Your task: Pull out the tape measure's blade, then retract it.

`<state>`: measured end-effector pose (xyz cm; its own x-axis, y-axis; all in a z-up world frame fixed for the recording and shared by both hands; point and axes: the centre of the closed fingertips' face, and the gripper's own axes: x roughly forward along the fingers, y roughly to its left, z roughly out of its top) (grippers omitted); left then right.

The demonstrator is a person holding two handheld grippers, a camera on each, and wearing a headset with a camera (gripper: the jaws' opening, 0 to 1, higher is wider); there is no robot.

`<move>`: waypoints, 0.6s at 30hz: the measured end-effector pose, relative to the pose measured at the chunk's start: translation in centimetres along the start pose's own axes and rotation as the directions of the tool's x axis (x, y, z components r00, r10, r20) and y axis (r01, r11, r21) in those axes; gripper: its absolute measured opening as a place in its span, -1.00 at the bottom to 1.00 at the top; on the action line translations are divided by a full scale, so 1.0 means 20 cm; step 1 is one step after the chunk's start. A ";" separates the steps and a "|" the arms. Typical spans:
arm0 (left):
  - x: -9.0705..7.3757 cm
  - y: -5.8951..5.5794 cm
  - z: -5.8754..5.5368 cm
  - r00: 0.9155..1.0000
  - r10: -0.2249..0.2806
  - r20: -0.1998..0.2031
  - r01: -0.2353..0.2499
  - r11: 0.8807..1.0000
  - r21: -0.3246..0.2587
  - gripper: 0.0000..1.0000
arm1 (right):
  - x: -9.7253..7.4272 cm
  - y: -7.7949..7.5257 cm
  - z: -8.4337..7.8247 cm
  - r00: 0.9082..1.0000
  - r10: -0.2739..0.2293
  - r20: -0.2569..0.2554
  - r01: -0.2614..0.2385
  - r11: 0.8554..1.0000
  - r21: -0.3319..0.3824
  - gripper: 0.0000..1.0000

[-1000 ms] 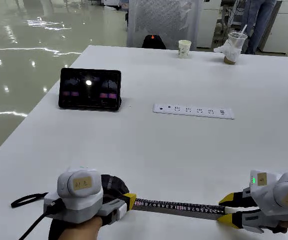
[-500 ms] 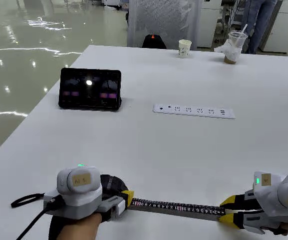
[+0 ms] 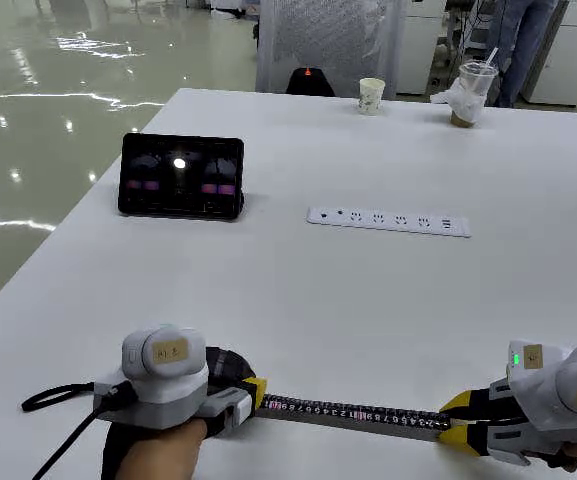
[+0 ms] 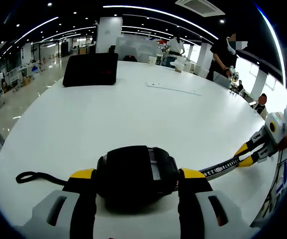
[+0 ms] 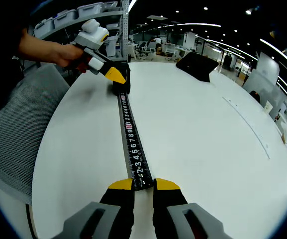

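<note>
**Blade stretched along the near edge**

White numerals, 2 to 9 legible, run along the dark blade (image 5: 132,142). The black-cased tape measure (image 4: 133,167) lies by the tabletop's (image 3: 368,300) near edge. The left tongs (image 4: 137,175) clamp its case. The right tongs (image 5: 143,185), almost closed, pinch the blade's tip.

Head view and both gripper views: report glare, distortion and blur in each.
Head view: bright glare on the glossy floor and the tablet screen; sharp throughout. Left gripper view: fisheye bows the table rim; tape measure case crisp. Right gripper view: same bowing; blade numerals legible.
</note>
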<state>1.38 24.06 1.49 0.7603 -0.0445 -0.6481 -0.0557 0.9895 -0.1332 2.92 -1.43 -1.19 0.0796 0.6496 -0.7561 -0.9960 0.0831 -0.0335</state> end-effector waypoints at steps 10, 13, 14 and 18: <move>0.03 0.01 -0.01 1.000 0.015 -0.020 -0.016 0.999 -0.036 0.30 | 0.00 0.00 0.00 1.000 -0.002 -0.005 0.002 1.000 0.006 -0.79; 0.04 0.01 -0.02 1.000 0.016 -0.027 -0.018 0.999 -0.050 0.32 | 0.00 0.00 0.00 1.000 -0.001 -0.009 0.002 1.000 0.005 -0.79; 0.04 0.01 -0.02 0.999 0.018 -0.027 -0.019 0.999 -0.051 0.32 | 0.00 0.00 0.00 1.000 -0.001 -0.010 0.001 1.000 0.005 -0.79; 0.04 0.01 -0.02 0.999 0.019 -0.035 -0.021 0.998 -0.054 0.31 | 0.00 0.00 0.00 1.000 -0.002 -0.014 0.002 1.000 0.004 -0.79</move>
<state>1.65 24.16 0.69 0.7358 -0.0303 -0.6765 -0.1064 0.9814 -0.1597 2.93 -1.42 -1.19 0.0807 0.6389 -0.7651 -0.9957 0.0872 -0.0322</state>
